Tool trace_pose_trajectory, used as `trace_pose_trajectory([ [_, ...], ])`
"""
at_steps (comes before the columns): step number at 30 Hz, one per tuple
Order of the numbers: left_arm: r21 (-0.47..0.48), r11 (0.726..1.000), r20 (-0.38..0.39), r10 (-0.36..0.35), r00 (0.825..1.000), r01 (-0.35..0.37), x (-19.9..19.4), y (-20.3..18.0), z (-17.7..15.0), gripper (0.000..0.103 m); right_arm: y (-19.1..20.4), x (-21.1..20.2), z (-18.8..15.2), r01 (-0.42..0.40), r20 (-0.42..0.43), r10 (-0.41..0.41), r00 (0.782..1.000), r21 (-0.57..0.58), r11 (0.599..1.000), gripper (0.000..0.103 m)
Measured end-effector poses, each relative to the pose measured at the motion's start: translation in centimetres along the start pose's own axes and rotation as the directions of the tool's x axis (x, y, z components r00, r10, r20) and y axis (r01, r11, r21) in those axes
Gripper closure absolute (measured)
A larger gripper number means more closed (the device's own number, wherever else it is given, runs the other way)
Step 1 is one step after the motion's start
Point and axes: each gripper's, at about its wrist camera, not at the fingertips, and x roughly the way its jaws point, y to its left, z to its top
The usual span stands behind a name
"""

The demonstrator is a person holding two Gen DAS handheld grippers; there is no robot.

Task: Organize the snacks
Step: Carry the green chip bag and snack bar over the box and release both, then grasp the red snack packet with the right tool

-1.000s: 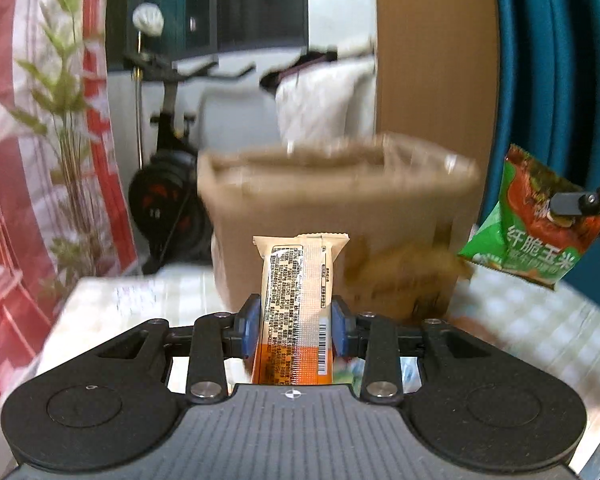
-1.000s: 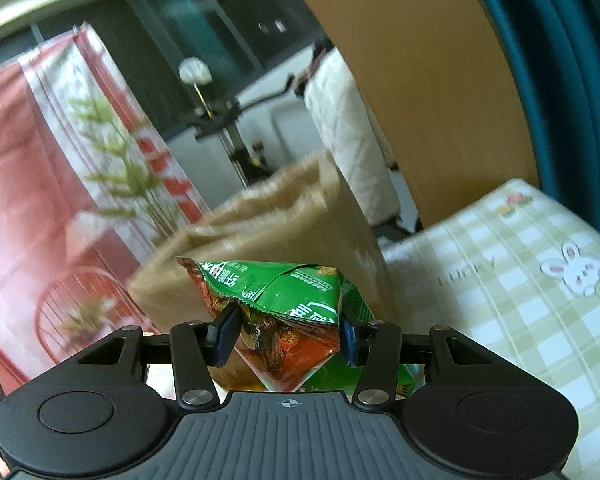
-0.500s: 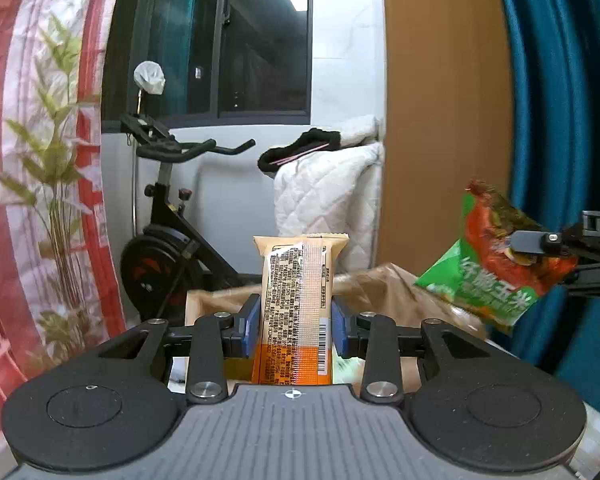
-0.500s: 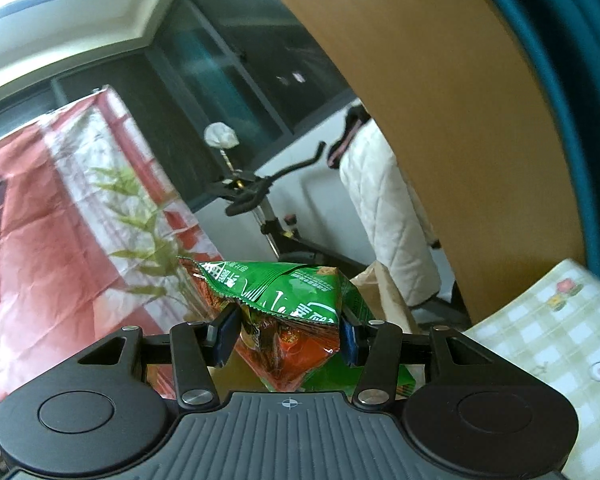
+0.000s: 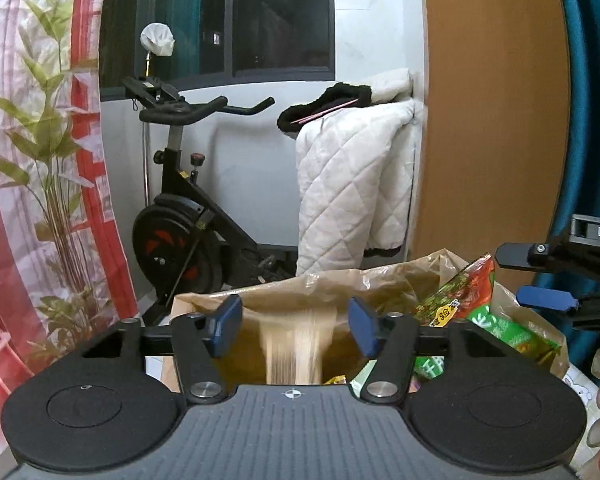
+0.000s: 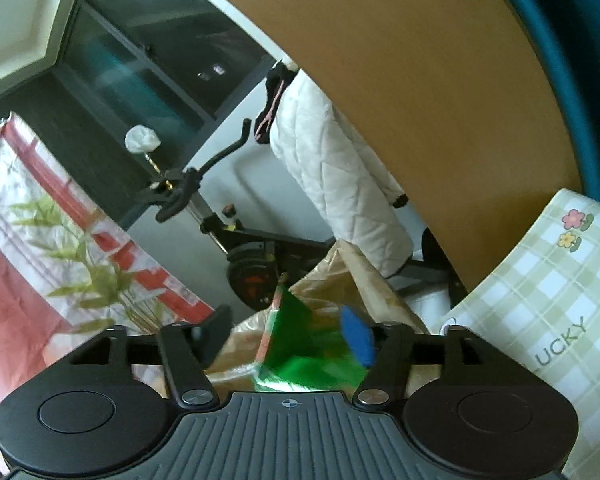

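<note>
Hovering above the brown paper bag (image 5: 300, 292), the left gripper (image 5: 295, 326) has its two blue-padded fingers spread wide and grips nothing. Between the fingers there is a pale tan bar (image 5: 294, 350), smeared by motion blur into vertical streaks, in front of the bag's open mouth; its lower end is hidden behind the gripper body, so I cannot tell if it touches the bag's contents. To the right, in the same view, a green and red snack packet (image 5: 486, 312) lies tilted at the bag's right side, over other green wrappers. The right gripper (image 5: 540, 276) shows at the right edge, its fingers apart, above and just beside this packet, not touching it.

From the right wrist view, the right gripper (image 6: 286, 336) is also released, with fingers wide. The green packet (image 6: 300, 348) is blurred between them, close to the right blue pad (image 6: 358, 336); contact cannot be judged. It is over the crumpled bag (image 6: 340, 276). At the right is a checked tablecloth (image 6: 540, 300) with flowers and the word LUCKY.

Behind the bag stand an exercise bike (image 5: 180, 208), a white quilted jacket (image 5: 352, 184) and a plant (image 5: 48, 152).
</note>
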Motion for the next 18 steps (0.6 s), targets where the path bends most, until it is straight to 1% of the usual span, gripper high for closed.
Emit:
trace_pose_trajectory([
  [2, -0.002, 1.000, -0.009, -0.020, 1.000, 0.020, -0.4, 0.4, -0.4, 0.041, 0.0, -0.6, -0.2, -0.017, -0.011, 0.016, 1.000, -0.054, 0.998, 0.040],
  [5, -0.010, 1.000, -0.013, -0.025, 1.000, 0.025, -1.9, 0.8, -1.4, 0.041, 0.8, -1.9, -0.6, -0.033, -0.048, 0.024, 0.999, -0.194, 0.980, 0.040],
  [7, -0.032, 0.999, -0.014, -0.035, 0.999, 0.034, -3.3, 1.2, -1.9, 0.041, 1.3, -3.2, -1.2, -0.051, -0.068, 0.032, 0.997, -0.295, 0.954, 0.038],
  [9, -0.053, 0.998, -0.011, -0.045, 0.999, 0.045, -5.1, 1.7, -2.4, 0.041, 1.6, -4.8, -2.0, -0.069, -0.089, 0.037, 0.995, -0.390, 0.918, 0.038],
  [11, -0.063, 0.997, -0.012, -0.042, 0.999, 0.041, -6.9, 2.0, -3.2, 0.041, 2.0, -6.5, -2.7, -0.092, -0.109, 0.047, 0.993, -0.461, 0.883, 0.038],
  [14, -0.080, 0.996, -0.023, -0.037, 0.999, 0.035, -9.8, 2.5, -4.8, 0.041, 1.9, -9.2, -4.2, -0.117, -0.139, 0.051, 0.989, -0.523, 0.845, 0.038],
  [18, -0.131, 0.991, -0.060, -0.023, 0.998, 0.015, -12.9, 3.3, -7.4, 0.041, 1.2, -11.6, -6.6, -0.126, -0.175, 0.031, 0.984, -0.559, 0.819, 0.038],
])
